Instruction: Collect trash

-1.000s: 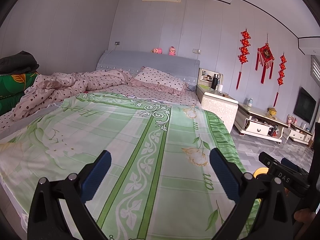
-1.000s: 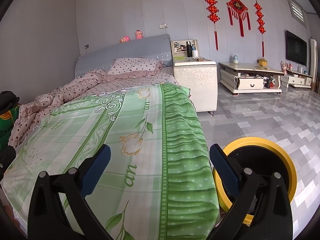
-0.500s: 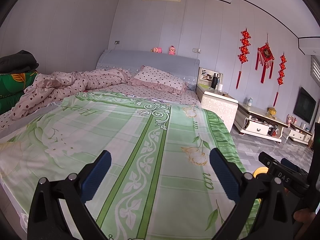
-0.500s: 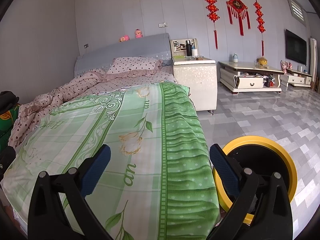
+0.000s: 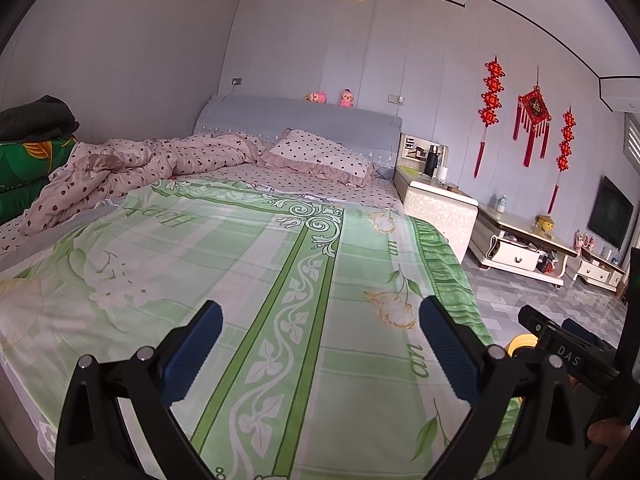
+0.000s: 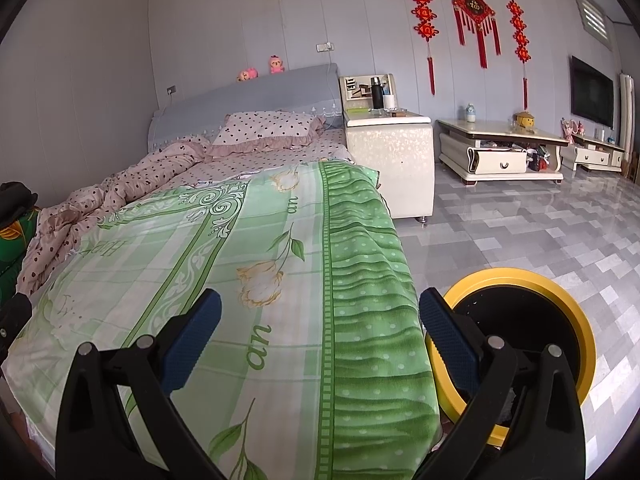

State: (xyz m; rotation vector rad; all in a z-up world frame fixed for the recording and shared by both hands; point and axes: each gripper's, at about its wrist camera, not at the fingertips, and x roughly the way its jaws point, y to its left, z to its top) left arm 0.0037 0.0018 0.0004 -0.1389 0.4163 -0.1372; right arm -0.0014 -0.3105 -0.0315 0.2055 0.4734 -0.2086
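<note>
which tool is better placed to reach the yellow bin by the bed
Likely the right tool. In its view the yellow-rimmed bin sits on the floor just past its right finger, beside the green bedspread. The left tool hangs open over the bed, further from the bin.

Home bedroom: bed [image 5: 248,264], television [image 6: 591,91].

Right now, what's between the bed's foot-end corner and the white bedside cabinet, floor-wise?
In the right wrist view, bare grey tiled floor runs from the white bedside cabinet down to the round yellow-rimmed bin beside the green floral bedspread.
</note>
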